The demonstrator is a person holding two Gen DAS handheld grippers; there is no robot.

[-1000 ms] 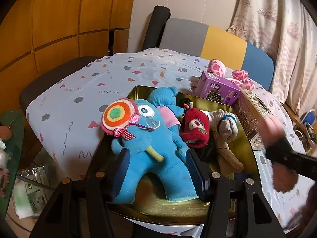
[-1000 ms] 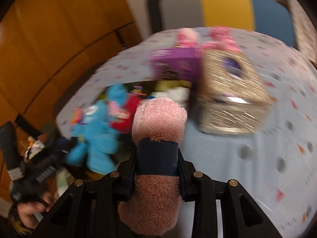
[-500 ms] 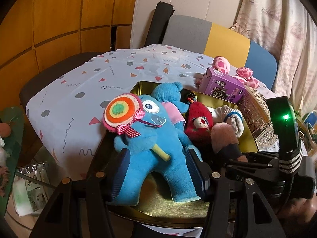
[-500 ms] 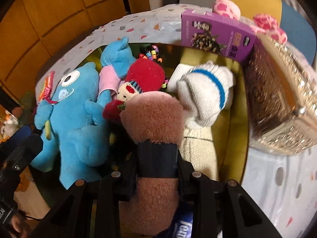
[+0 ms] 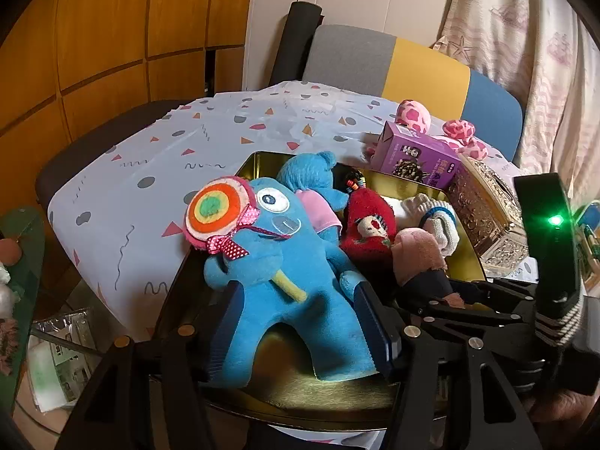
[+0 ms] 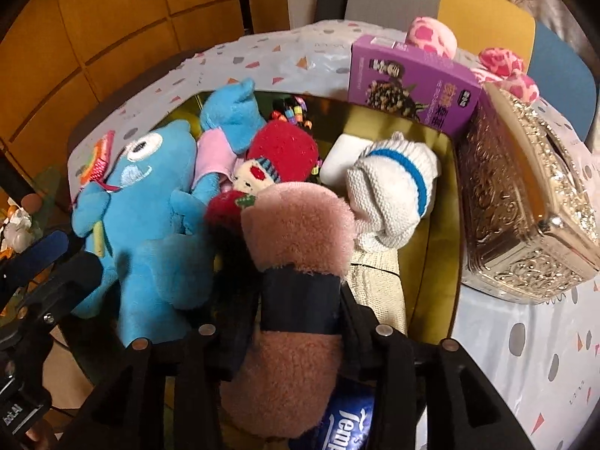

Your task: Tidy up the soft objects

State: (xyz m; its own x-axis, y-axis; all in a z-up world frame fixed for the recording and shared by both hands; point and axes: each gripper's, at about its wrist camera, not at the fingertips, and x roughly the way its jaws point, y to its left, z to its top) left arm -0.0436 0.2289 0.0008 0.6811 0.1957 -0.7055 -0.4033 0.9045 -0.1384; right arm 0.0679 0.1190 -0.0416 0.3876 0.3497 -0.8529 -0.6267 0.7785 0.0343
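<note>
A gold tray (image 5: 330, 386) on the table holds soft toys. My left gripper (image 5: 300, 330) grips the waist of a big blue plush toy (image 5: 285, 262) lying in the tray, and its jaws are opening slightly. My right gripper (image 6: 300, 292), seen from the side in the left wrist view (image 5: 431, 285), holds a pink fleece roll (image 6: 296, 225) by its dark band, low over the tray. Its jaws are opening with the roll still between the pads. A small blue bear (image 5: 307, 176), a red doll (image 5: 369, 225) and a white knit sock (image 6: 393, 183) lie beside the roll.
A purple box (image 6: 412, 75) and an ornate golden box (image 6: 525, 206) stand against the tray's far and right sides. A pink spotted plush (image 5: 414, 116) lies behind them. A blue tissue packet (image 6: 345, 423) sits under the right gripper. A chair stands beyond the table.
The right gripper came in from the right with the pink roll and sank into the tray next to the red doll; its jaws have widened. The left gripper stayed on the blue plush.
</note>
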